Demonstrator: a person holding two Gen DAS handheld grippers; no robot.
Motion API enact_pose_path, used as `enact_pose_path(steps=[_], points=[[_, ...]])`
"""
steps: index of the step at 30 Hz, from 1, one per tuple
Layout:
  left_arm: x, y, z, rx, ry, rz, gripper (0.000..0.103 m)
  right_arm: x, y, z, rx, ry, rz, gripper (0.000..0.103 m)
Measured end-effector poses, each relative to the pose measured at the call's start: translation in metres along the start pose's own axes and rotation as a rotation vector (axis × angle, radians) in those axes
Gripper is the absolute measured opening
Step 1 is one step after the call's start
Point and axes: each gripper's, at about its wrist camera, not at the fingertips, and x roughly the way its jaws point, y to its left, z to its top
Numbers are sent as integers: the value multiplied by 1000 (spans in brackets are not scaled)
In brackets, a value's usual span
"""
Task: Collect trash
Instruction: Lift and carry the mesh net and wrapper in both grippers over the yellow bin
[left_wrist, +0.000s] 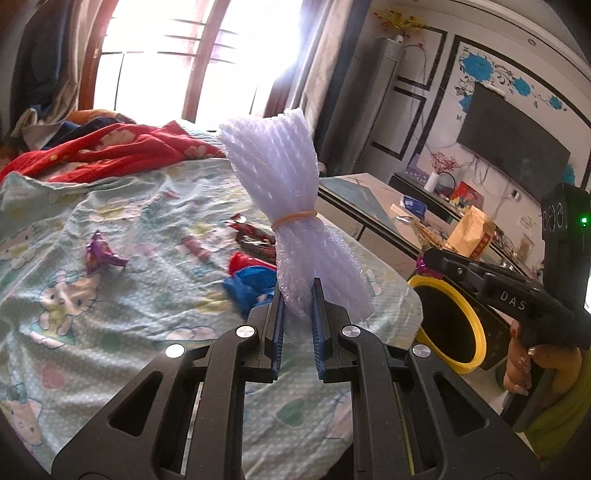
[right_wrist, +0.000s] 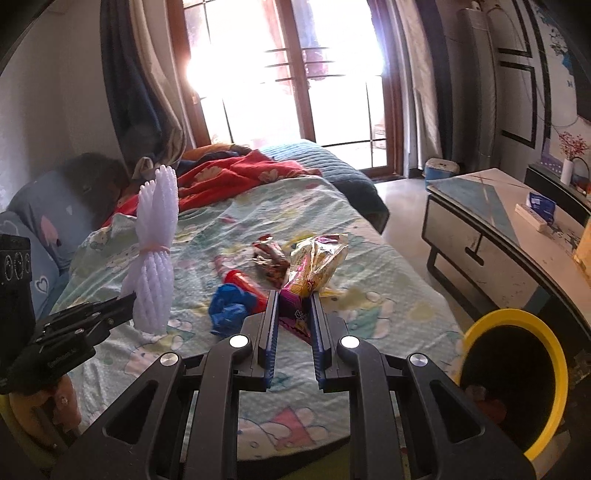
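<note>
Left gripper (left_wrist: 298, 295): you hold it angled down over the bed (left_wrist: 110, 332), its blue pads clamped on the lower end of a white foam net bundle (left_wrist: 280, 177). The bundle stands upright beyond the fingertips, cinched at the waist by a rubber band (left_wrist: 295, 218).

Right gripper (right_wrist: 294, 306): you hold it angled down as well, fingers pressed together on a purple and yellow snack bag (right_wrist: 314, 266), which fans out crumpled past the tips.

Trash on the sheet, ahead of the left fingers: a purple wrapper (left_wrist: 101, 254) well off to the left, a blue and red wrapper (left_wrist: 251, 277) just left of the tips, a dark red wrapper (left_wrist: 255, 236) farther out.

Shown by the left view only: your right hand (left_wrist: 532, 365) on the other gripper's handle, over a black bin with a yellow rim (left_wrist: 476, 321). The purple wrapper appears nowhere in the right view.

Shown by the right view only: the inside of the bin (right_wrist: 554, 354), low to the right of the fingers, with something reddish at the bottom that is too dim to identify. The left gripper (right_wrist: 127, 302) appears from the side, gripping the foam bundle (right_wrist: 157, 258).

Hidden or unclear: the held end of each item sits between the pads. From the left view the right gripper's load is a mere speck of purple at its tip. The window glare washes out the far end of the bed.
</note>
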Motion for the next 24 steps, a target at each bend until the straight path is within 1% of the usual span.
enact_pose_path(steps=[9, 17, 24], points=[[21, -38, 2, 66, 32, -54, 8, -21, -37, -7, 56, -21, -52, 16], [37, -67, 6, 116, 44, -92, 8, -37, -71, -14, 113, -44, -97, 16], [53, -101, 7, 166, 61, -149, 8, -53, -104, -26, 178, -53, -149, 16]])
